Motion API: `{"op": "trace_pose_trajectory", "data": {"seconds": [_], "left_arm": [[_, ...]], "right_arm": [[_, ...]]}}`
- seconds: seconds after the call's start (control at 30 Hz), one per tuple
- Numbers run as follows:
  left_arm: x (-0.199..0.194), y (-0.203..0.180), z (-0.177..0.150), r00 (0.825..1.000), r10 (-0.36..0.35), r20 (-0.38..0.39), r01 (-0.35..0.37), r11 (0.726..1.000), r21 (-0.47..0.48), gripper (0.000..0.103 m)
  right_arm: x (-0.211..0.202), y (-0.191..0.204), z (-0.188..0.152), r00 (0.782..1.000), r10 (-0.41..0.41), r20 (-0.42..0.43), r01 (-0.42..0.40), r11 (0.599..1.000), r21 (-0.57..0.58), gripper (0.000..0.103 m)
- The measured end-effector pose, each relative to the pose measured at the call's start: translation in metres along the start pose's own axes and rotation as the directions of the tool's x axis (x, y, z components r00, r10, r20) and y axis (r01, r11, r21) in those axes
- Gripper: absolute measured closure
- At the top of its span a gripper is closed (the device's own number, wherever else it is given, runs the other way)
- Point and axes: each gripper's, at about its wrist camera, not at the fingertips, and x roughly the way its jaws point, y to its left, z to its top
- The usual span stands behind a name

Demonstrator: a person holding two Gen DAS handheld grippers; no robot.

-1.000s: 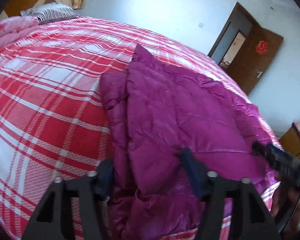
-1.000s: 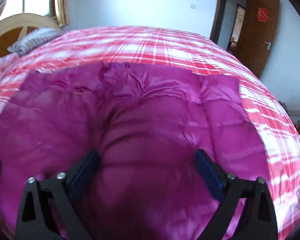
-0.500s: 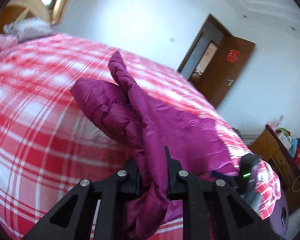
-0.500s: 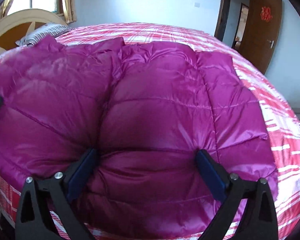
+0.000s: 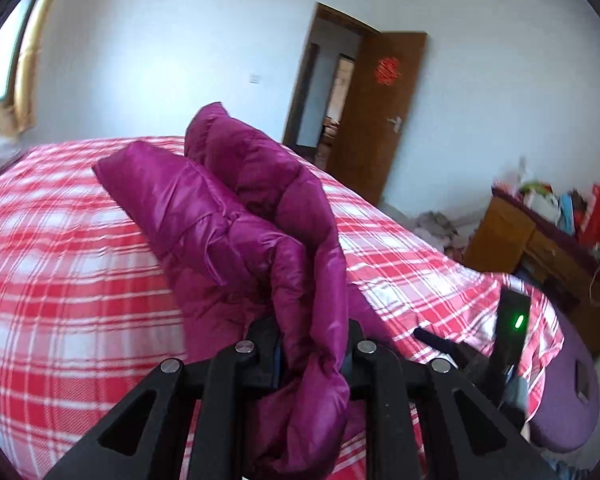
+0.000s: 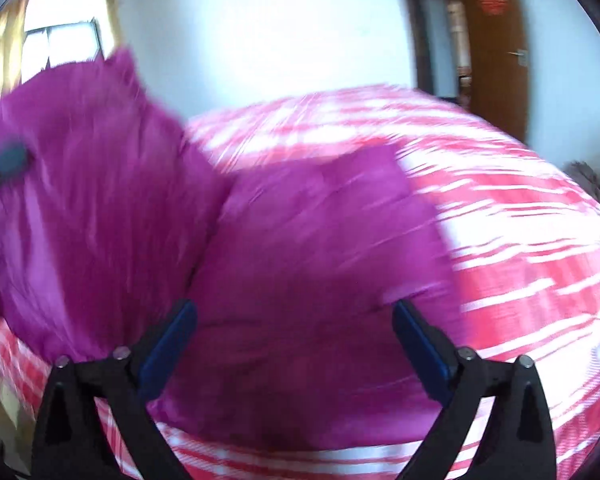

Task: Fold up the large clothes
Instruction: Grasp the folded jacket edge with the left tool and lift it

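Your left tool (image 5: 311, 354) is black and pinches a glossy magenta quilted jacket (image 5: 236, 216). Beneath it lies a red-and-white plaid bedspread (image 5: 60, 272). Your right tool (image 6: 294, 344) has blue pads (image 6: 168, 346).

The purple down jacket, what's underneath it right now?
Under the purple down jacket lies the red plaid bedspread. The left gripper lifts one side; whatever lies beneath the part resting flat is covered.

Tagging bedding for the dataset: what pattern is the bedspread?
Red and white plaid bedspread, sharpest in the left wrist view; the right wrist view is blurred.
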Motion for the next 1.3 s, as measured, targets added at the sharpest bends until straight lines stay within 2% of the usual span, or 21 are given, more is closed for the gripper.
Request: {"op": "trace_pose_trajectory", "data": {"seconds": [0.13, 0.23, 0.3, 0.4, 0.53, 0.6, 0.7, 0.77, 0.87, 0.93, 1.03, 1.1, 1.13, 1.17, 1.2, 1.23, 1.3], "left_arm": [[0.038, -0.034, -0.009, 0.999, 0.025, -0.027, -0.022, 0.994, 0.104, 0.086], [0.059, -0.051, -0.019, 0.997, 0.077, -0.016, -0.073, 0.981, 0.182, 0.086], [0.076, -0.06, -0.026, 0.994, 0.112, -0.01, -0.107, 0.966, 0.234, 0.085], [0.099, -0.074, -0.041, 0.99, 0.139, -0.015, -0.129, 0.948, 0.291, 0.085], [0.117, -0.085, -0.056, 0.986, 0.164, -0.004, -0.152, 0.925, 0.348, 0.081], [0.119, -0.086, -0.063, 0.987, 0.161, 0.007, -0.152, 0.918, 0.367, 0.074], [0.118, -0.088, -0.07, 0.987, 0.156, 0.021, -0.152, 0.906, 0.395, 0.068], [0.116, -0.088, -0.074, 0.988, 0.149, 0.034, -0.15, 0.898, 0.413, 0.066], [0.118, -0.092, -0.077, 0.99, 0.136, 0.041, -0.14, 0.896, 0.421, 0.063], [0.116, -0.093, -0.08, 0.991, 0.13, 0.044, -0.136, 0.895, 0.425, 0.061], [0.115, -0.097, -0.083, 0.991, 0.125, 0.044, -0.132, 0.89, 0.437, 0.054], [0.111, -0.099, -0.084, 0.992, 0.122, 0.039, -0.127, 0.889, 0.439, 0.051], [0.108, -0.099, -0.083, 0.993, 0.119, 0.028, -0.119, 0.891, 0.438, 0.051], [0.107, -0.1, -0.084, 0.993, 0.115, 0.02, -0.112, 0.893, 0.436, 0.051], [0.103, -0.099, -0.083, 0.994, 0.111, 0.014, -0.106, 0.895, 0.434, 0.05], [0.097, -0.098, -0.083, 0.994, 0.11, 0.012, -0.104, 0.896, 0.432, 0.05], [0.087, -0.097, -0.082, 0.995, 0.102, 0.003, -0.093, 0.898, 0.43, 0.05]], "right_arm": [[-0.005, -0.061, 0.014, 0.997, -0.036, 0.062, 0.024, 0.983, 0.185, 0.002], [-0.004, -0.084, 0.02, 0.997, -0.017, 0.078, -0.003, 0.969, 0.249, 0.002], [-0.007, -0.089, 0.027, 0.994, -0.003, 0.112, -0.026, 0.965, 0.26, 0.01], [-0.015, -0.095, 0.038, 0.991, 0.026, 0.134, -0.057, 0.969, 0.24, 0.033], [-0.012, -0.099, 0.042, 0.99, 0.06, 0.126, -0.091, 0.962, 0.257, 0.039], [-0.004, -0.102, 0.042, 0.991, 0.077, 0.112, -0.103, 0.963, 0.248, 0.043], [-0.003, -0.095, 0.049, 0.988, 0.117, 0.099, -0.135, 0.969, 0.207, 0.051], [0.003, -0.089, 0.06, 0.984, 0.16, 0.077, -0.171, 0.971, 0.166, 0.055], [0.018, -0.077, 0.08, 0.973, 0.229, 0.018, -0.229, 0.968, 0.106, 0.055], [0.034, -0.068, 0.092, 0.954, 0.297, -0.046, -0.293, 0.952, 0.085, 0.054], [0.061, -0.054, 0.104, 0.94, 0.311, -0.14, -0.307, 0.95, 0.051, 0.053], [0.079, -0.045, 0.105, 0.91, 0.355, -0.214, -0.353, 0.934, 0.049, 0.054], [0.084, -0.041, 0.103, 0.906, 0.352, -0.235, -0.354, 0.935, 0.036, 0.058], [0.088, -0.036, 0.101, 0.913, 0.321, -0.253, -0.33, 0.944, 0.007, 0.076], [0.089, -0.033, 0.098, 0.923, 0.284, -0.259, -0.299, 0.954, -0.021, 0.083], [0.09, -0.032, 0.096, 0.928, 0.264, -0.262, -0.281, 0.959, -0.032, 0.084], [0.088, -0.039, 0.092, 0.928, 0.277, -0.25, -0.287, 0.958, -0.006, 0.088]]}}
